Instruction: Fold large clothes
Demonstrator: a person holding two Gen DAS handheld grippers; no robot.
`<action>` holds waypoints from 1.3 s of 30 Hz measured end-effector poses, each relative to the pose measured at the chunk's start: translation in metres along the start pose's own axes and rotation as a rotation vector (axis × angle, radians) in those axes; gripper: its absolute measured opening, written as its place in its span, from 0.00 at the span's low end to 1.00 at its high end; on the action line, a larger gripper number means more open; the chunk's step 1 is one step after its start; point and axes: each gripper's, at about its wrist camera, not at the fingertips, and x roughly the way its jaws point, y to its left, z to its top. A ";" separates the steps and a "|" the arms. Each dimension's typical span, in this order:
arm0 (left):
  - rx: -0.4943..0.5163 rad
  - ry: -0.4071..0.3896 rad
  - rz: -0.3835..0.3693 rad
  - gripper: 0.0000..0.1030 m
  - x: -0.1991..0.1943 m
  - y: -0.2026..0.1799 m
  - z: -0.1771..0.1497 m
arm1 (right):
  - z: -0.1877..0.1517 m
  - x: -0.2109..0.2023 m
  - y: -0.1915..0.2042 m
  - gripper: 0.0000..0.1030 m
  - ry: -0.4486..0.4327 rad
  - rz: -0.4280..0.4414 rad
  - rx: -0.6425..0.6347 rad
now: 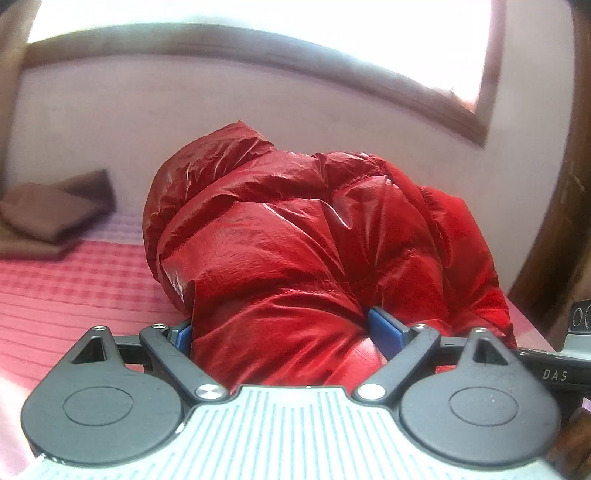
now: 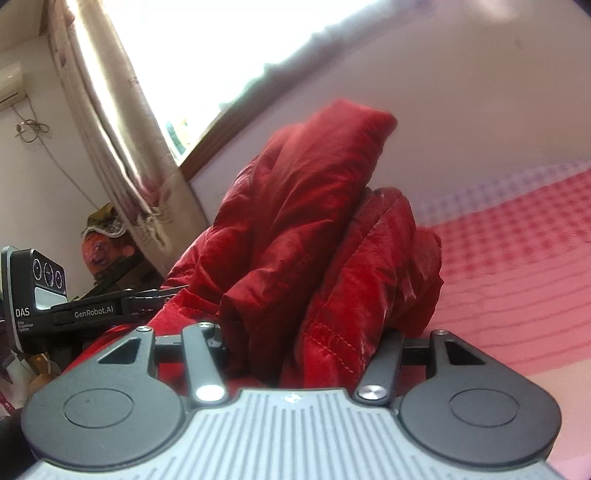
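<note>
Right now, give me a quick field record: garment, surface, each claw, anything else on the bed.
garment: red puffer jacket, bunched up and raised at both claws
surface: bed with pink checked cover
left claw: jaws wide, jacket bulk filling the gap, blue pads against the fabric
right claw: closed on a thick fold of the jacket
other item: folded brown cloth at the far left of the bed, apart from the jacket
background: window, curtain
</note>
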 end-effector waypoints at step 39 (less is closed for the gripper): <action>-0.104 -0.049 0.349 0.86 -0.021 0.073 -0.010 | -0.020 0.201 0.109 0.54 0.144 0.273 -0.015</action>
